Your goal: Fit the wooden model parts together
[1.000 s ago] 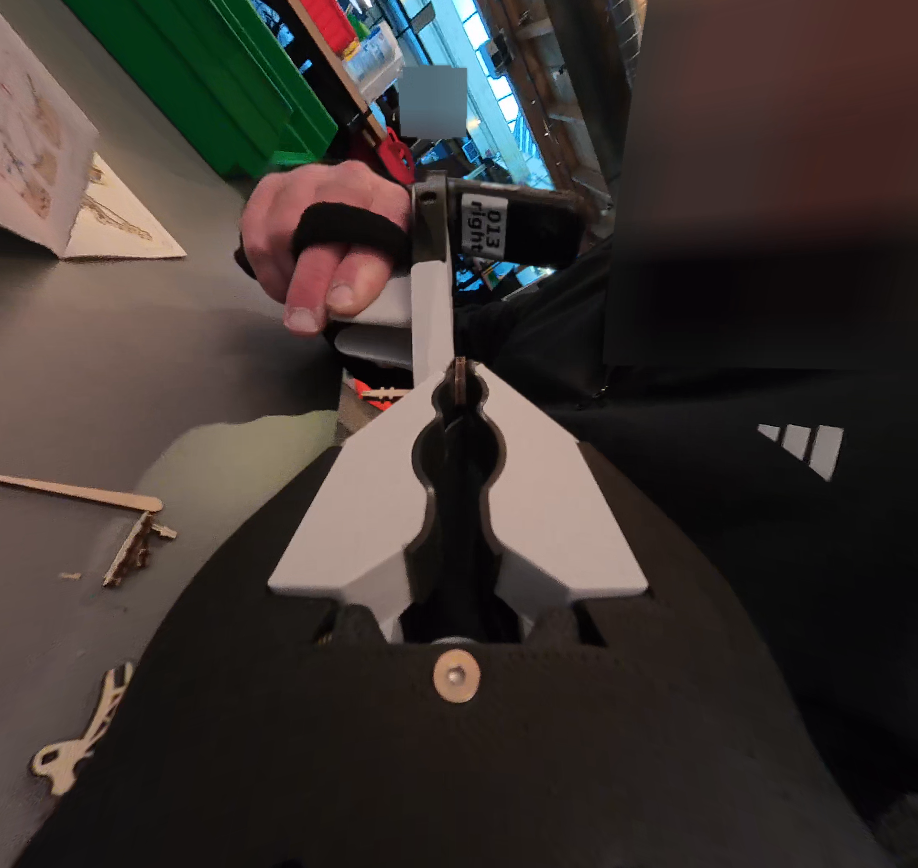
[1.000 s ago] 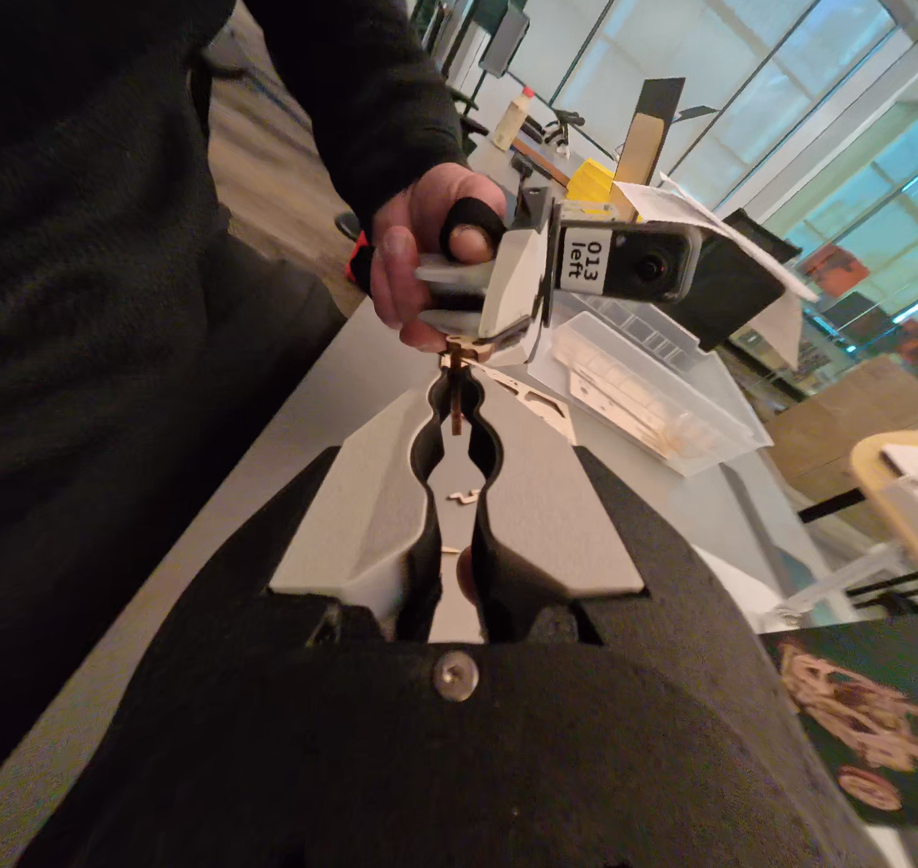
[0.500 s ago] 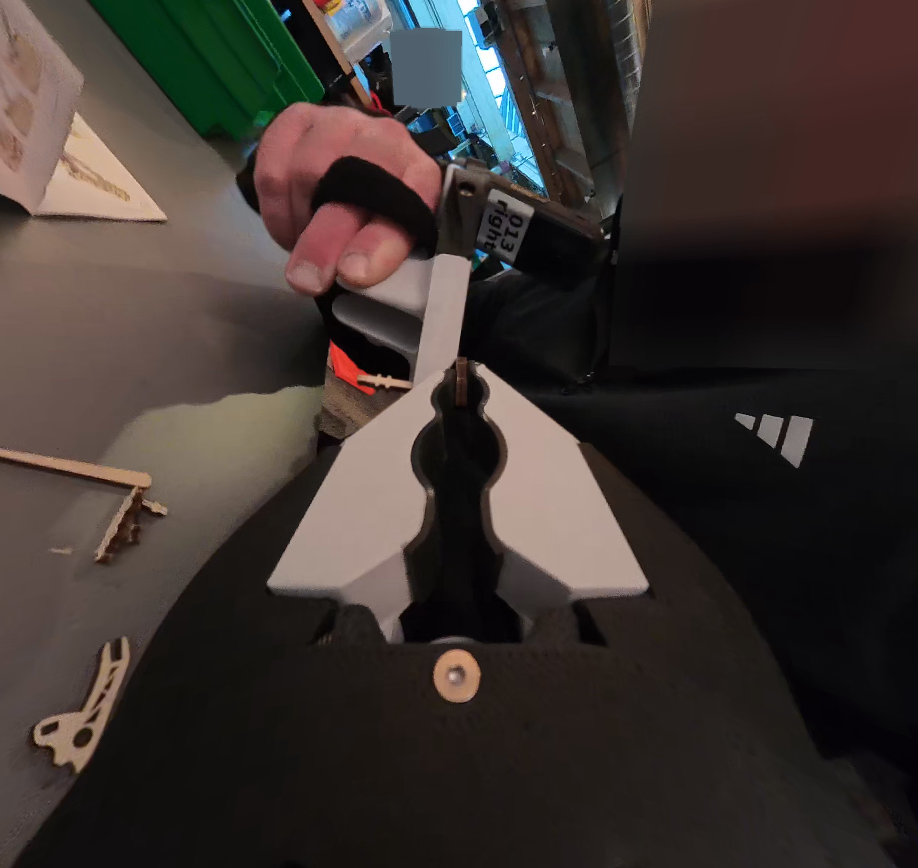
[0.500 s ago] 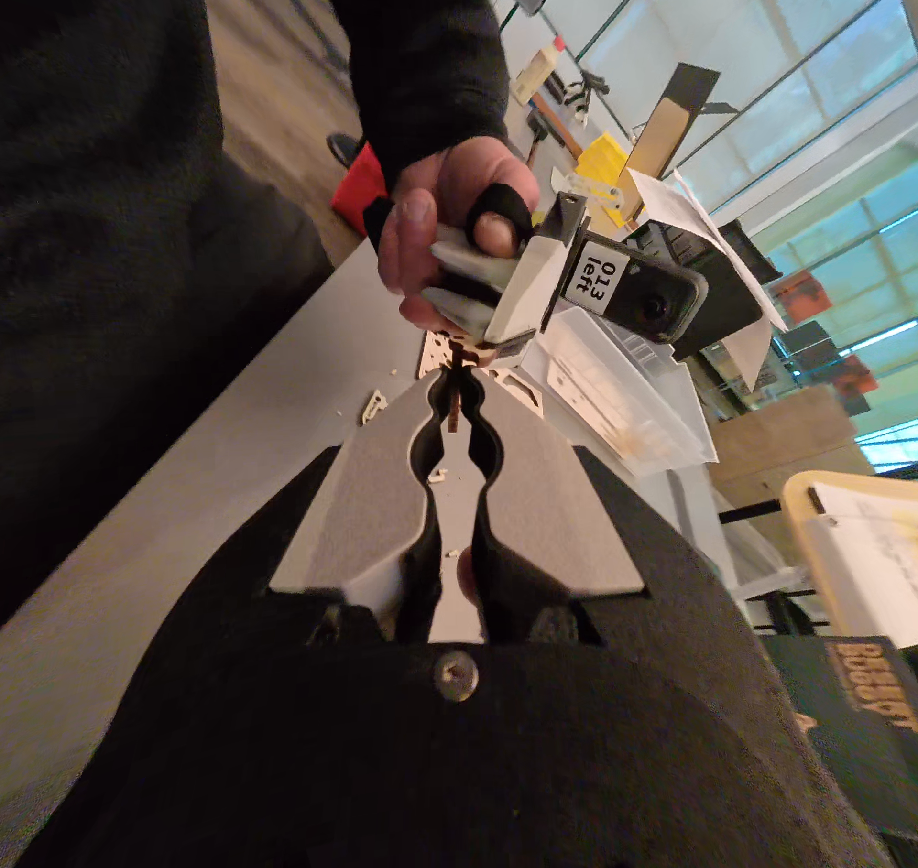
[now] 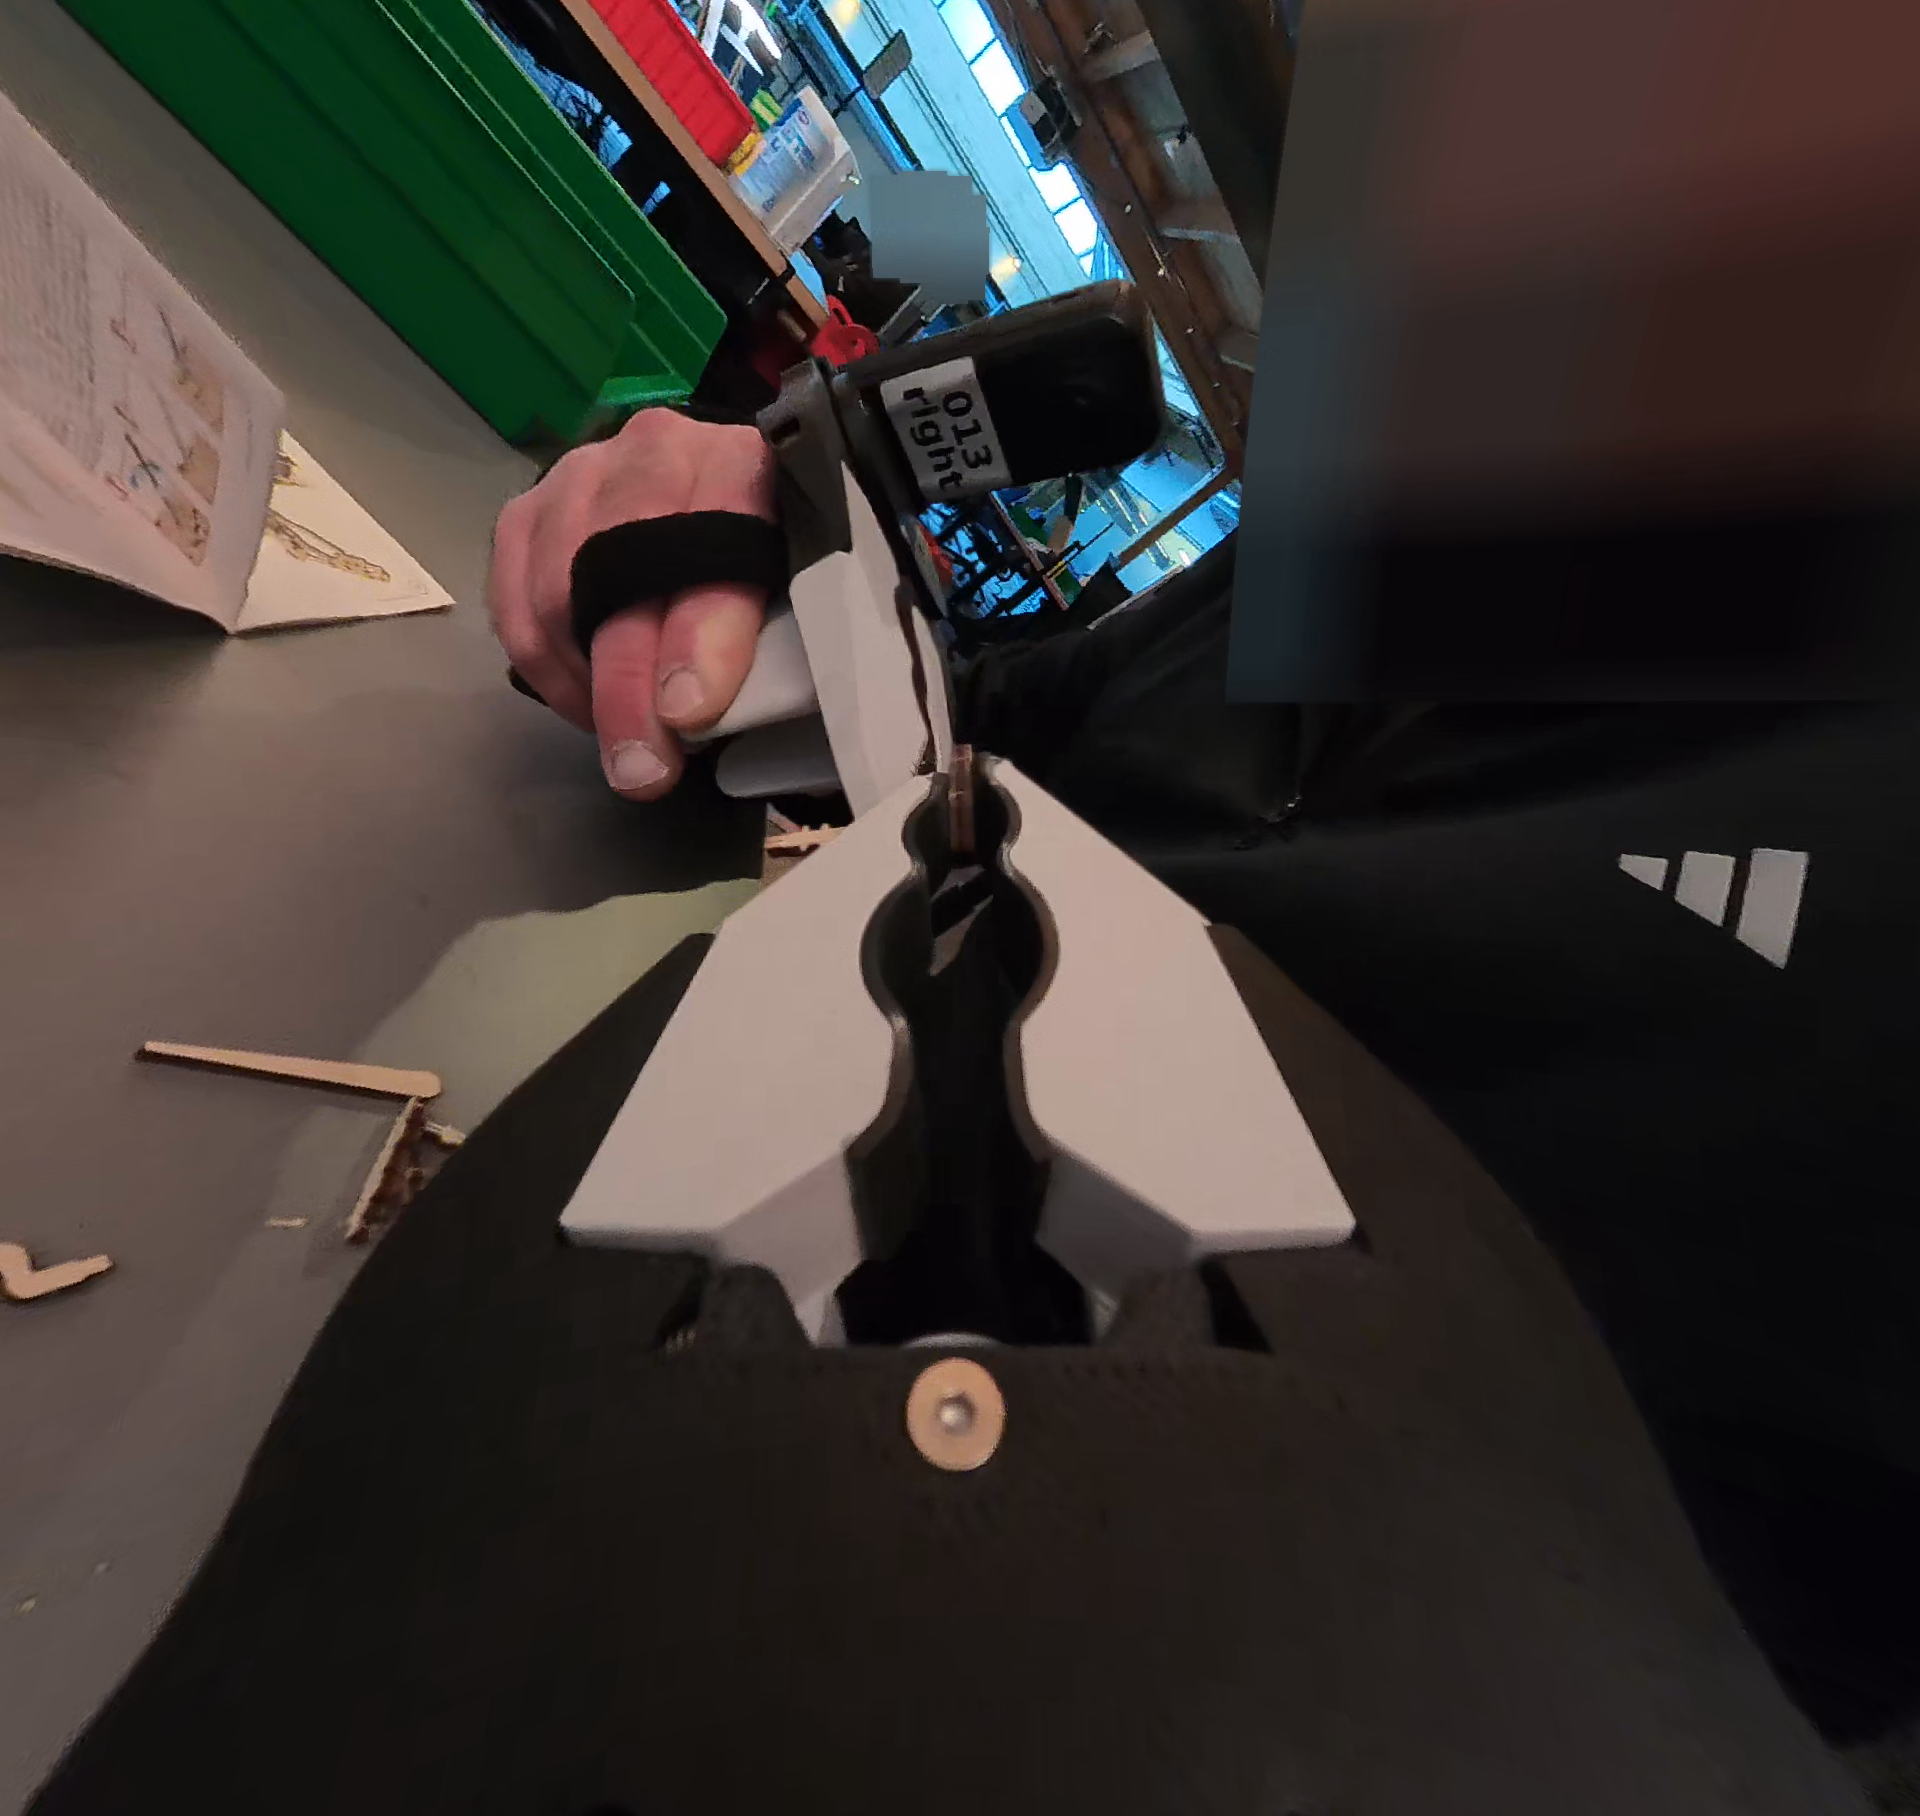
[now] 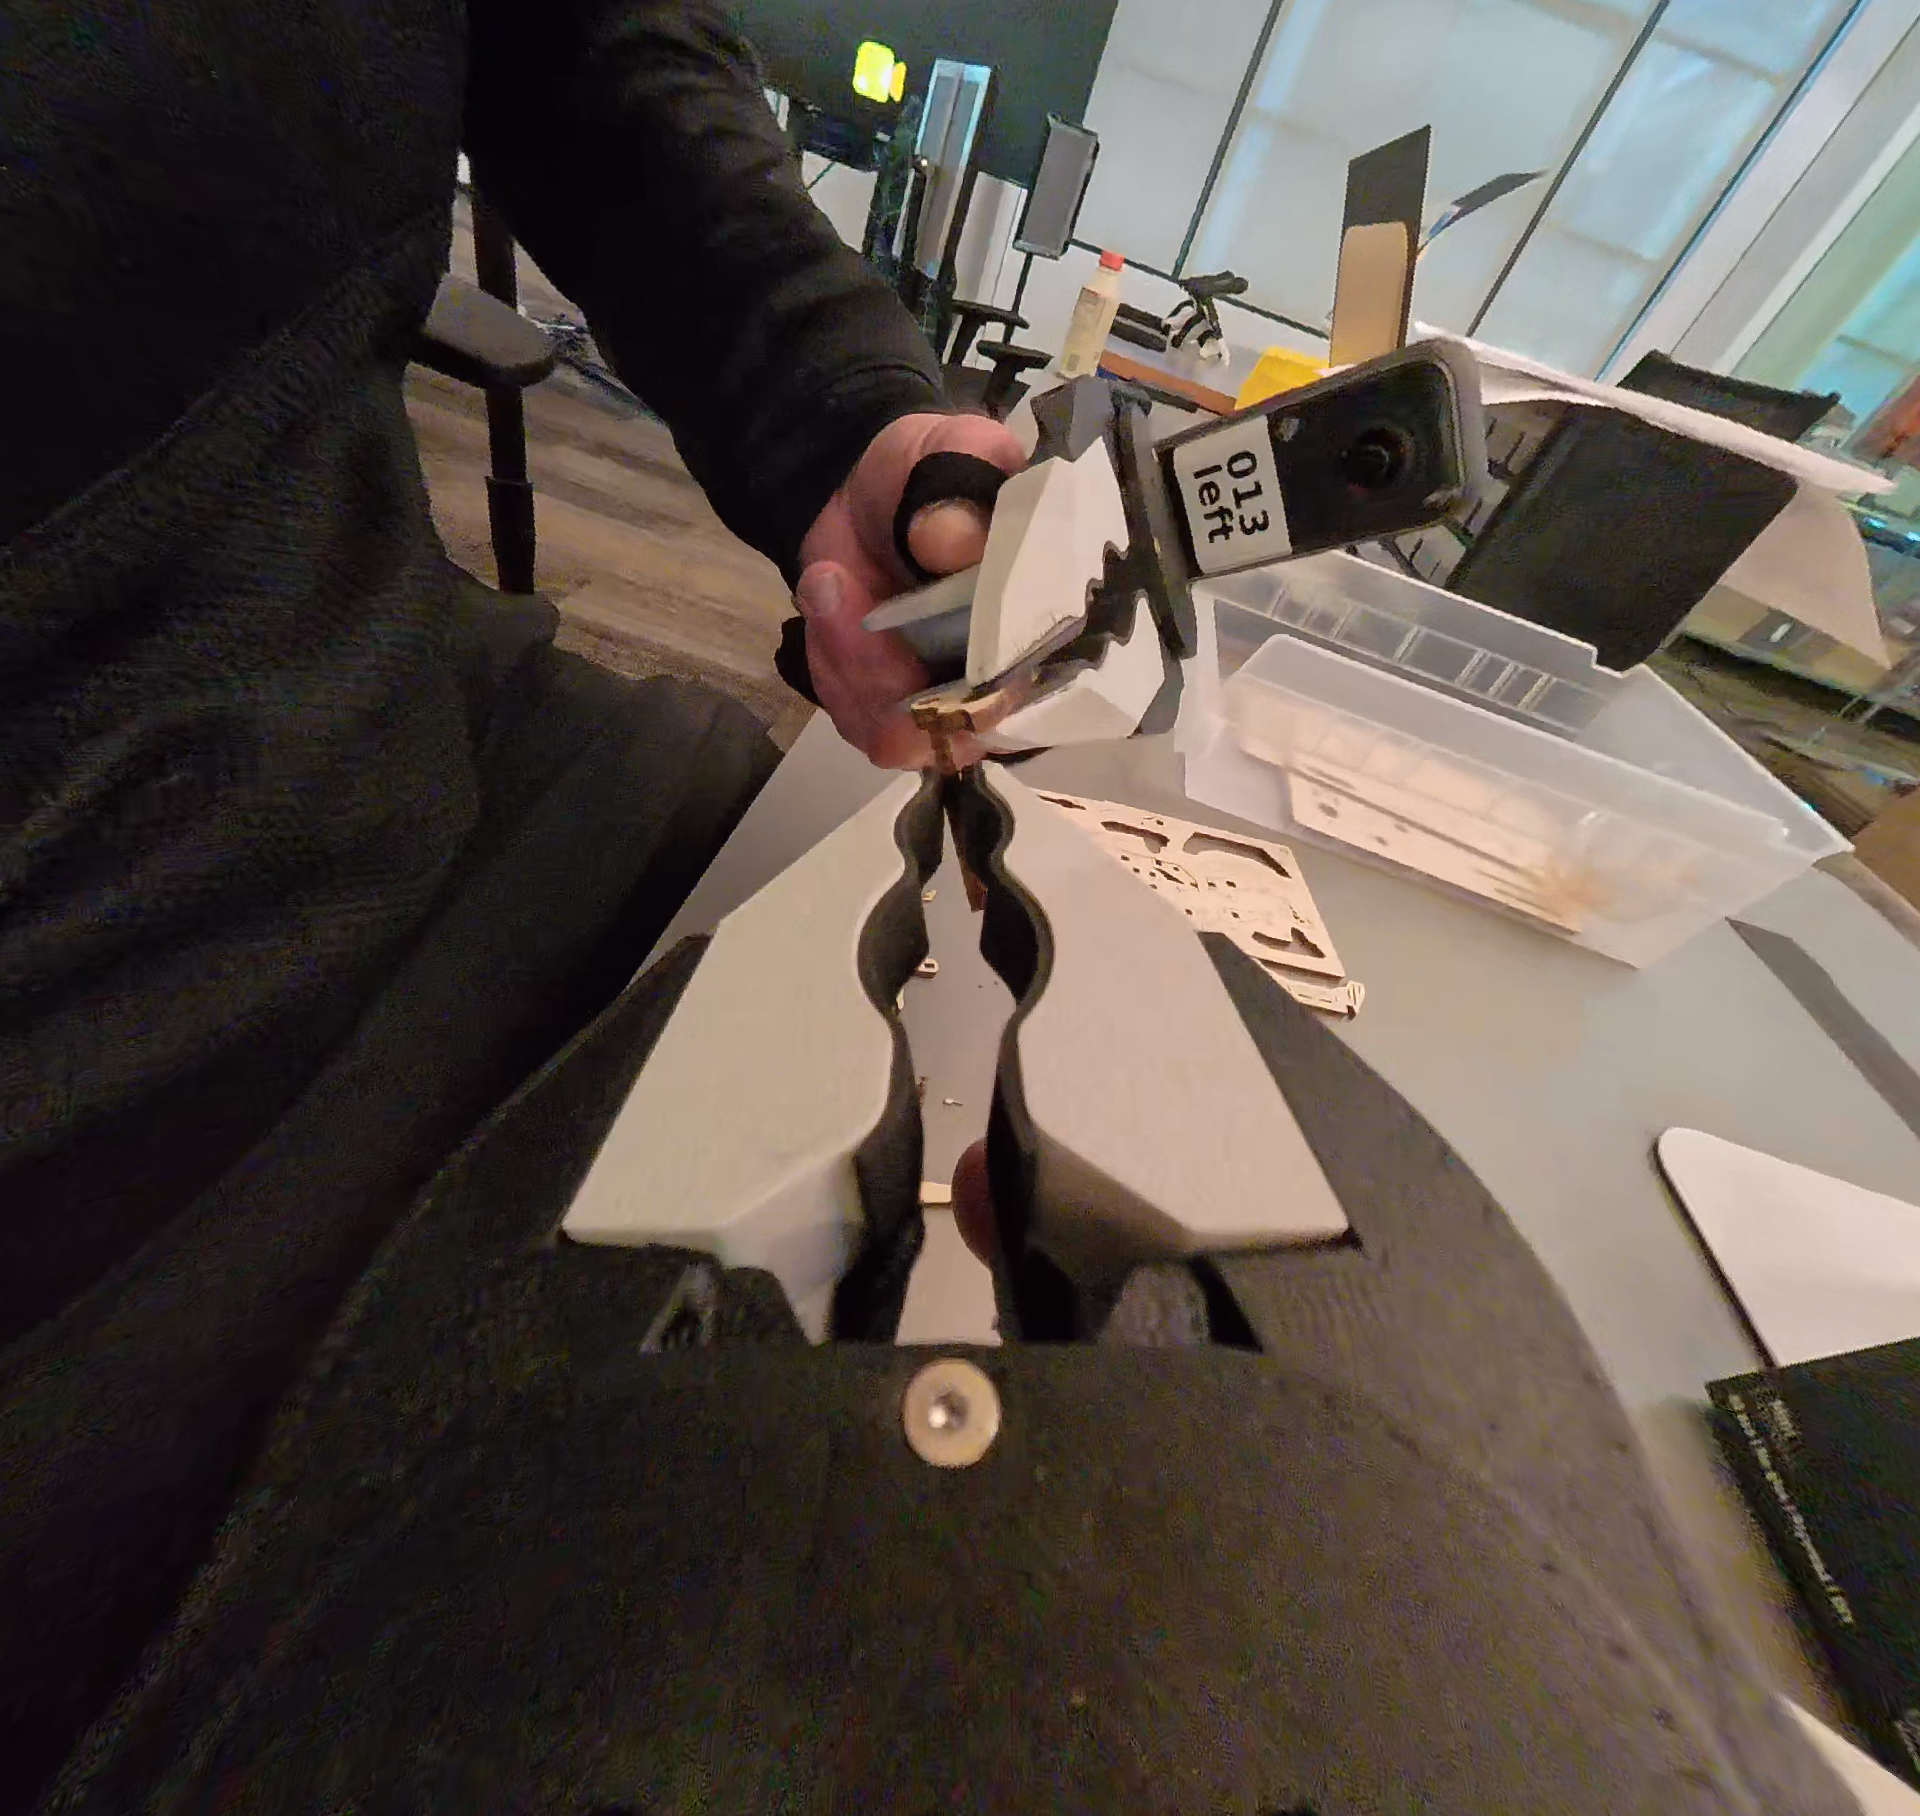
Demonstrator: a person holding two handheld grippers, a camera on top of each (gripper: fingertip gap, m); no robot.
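Note:
In the left wrist view my left gripper (image 5: pixel 961 792) is shut on a thin wooden part (image 5: pixel 961 805), seen edge-on between its tips. The right gripper (image 5: pixel 920 764) comes down from above and meets it tip to tip. In the right wrist view my right gripper (image 6: pixel 951 779) is shut on a narrow wooden strip (image 6: pixel 966 852) that runs back between its fingers. The left gripper (image 6: pixel 1013 701) comes in from the upper right with a flat pale wooden part (image 6: pixel 951 706) in its tips. The two parts touch just above my right gripper's tips, over the table edge.
On the grey table lie an open booklet (image 5: pixel 125 436), loose wooden pieces (image 5: pixel 291 1070), a cut-out wooden sheet (image 6: pixel 1216 883), a clear plastic box (image 6: pixel 1507 779) and a black box (image 6: pixel 1829 1517). Green crates (image 5: pixel 416 156) stand behind. The person's dark-clothed body is close by. The tips of both grippers are at nearly the same place.
Both grippers stayed shut on their parts with tips together. The pair swung: the right gripper now leans the other way in the left view, and the left gripper has tilted up in the right view.

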